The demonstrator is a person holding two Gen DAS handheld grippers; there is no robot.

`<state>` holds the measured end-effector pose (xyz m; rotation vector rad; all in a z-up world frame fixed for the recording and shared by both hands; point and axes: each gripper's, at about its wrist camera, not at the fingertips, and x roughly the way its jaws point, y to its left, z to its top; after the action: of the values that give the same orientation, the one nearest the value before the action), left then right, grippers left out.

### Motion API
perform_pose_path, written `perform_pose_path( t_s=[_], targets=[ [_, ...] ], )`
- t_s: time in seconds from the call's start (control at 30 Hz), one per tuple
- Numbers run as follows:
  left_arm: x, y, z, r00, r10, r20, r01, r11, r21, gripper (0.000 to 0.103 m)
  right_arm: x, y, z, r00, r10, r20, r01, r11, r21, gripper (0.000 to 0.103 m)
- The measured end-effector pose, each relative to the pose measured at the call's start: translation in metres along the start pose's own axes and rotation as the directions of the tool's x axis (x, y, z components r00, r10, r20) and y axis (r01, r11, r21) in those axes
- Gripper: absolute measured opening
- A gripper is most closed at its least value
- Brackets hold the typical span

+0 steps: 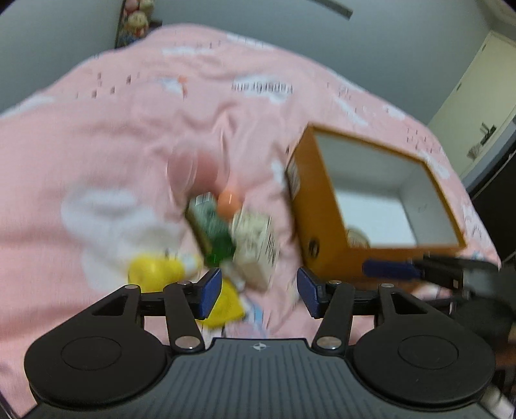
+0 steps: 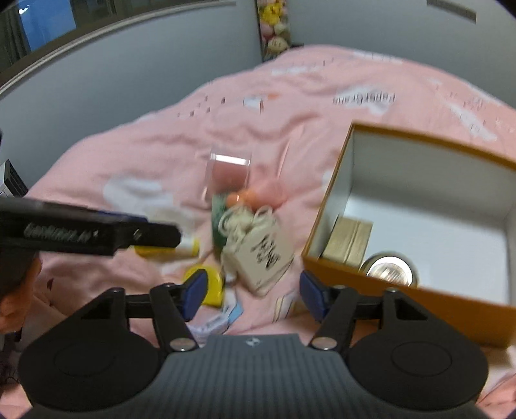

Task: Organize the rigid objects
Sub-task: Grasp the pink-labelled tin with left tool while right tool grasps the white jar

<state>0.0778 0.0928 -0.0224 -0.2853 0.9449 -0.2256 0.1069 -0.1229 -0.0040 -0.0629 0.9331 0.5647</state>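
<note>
Small objects lie in a pile on the pink bedspread: a beige carton with black lettering [image 2: 266,254] [image 1: 258,245], a green box [image 1: 209,225] [image 2: 219,219], an orange ball [image 1: 228,201] [image 2: 240,198], a clear plastic case [image 2: 227,175] and yellow pieces [image 1: 154,270] [image 2: 209,283]. An open orange box [image 2: 403,290] [image 1: 316,199] stands to the right, holding a tan box [image 2: 351,240] and a round metal tin [image 2: 390,269]. My left gripper [image 1: 259,290] is open and empty just short of the pile. My right gripper [image 2: 253,295] is open and empty near the beige carton. Both views are blurred.
The pink bedspread [image 2: 129,154] has printed patches and wrinkles. Grey walls surround the bed, with plush toys [image 2: 274,25] in the far corner. A door [image 1: 477,93] is at the far right. Paper scraps [image 2: 222,316] lie near the right gripper.
</note>
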Motion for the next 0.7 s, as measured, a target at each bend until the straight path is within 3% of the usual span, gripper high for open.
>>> perform_pose_path(
  t_s=[0.17,0.27,0.4,0.53,0.7],
  targets=[
    [0.024,0.001,-0.021,0.993,-0.009,-0.118,0.009,1.0,-0.005,0.078,0.022,-0.005,-0.008,0.991,-0.061,-0.119,0.061,0.998,-0.005,0.06],
    [0.041,-0.008,-0.032,0.985,-0.009,-0.173,0.015,0.999,0.037,0.083,0.035,-0.011,-0.017,0.982,-0.054,-0.179,0.053,0.999,-0.011,0.06],
    [0.057,-0.015,-0.037,0.979,0.052,-0.198,-0.036,0.996,0.085,0.083,0.045,-0.024,-0.024,0.975,-0.037,-0.218,0.048,0.998,0.042,0.059],
    [0.071,-0.008,-0.037,0.972,0.063,-0.225,-0.053,0.997,0.054,0.083,0.05,-0.033,-0.027,0.973,-0.023,-0.23,0.043,0.996,0.082,0.059],
    [0.086,-0.009,-0.037,0.962,0.098,-0.256,-0.084,0.994,0.065,0.07,0.063,-0.042,-0.031,0.965,-0.001,-0.261,0.036,0.991,0.131,0.059]
  ],
)
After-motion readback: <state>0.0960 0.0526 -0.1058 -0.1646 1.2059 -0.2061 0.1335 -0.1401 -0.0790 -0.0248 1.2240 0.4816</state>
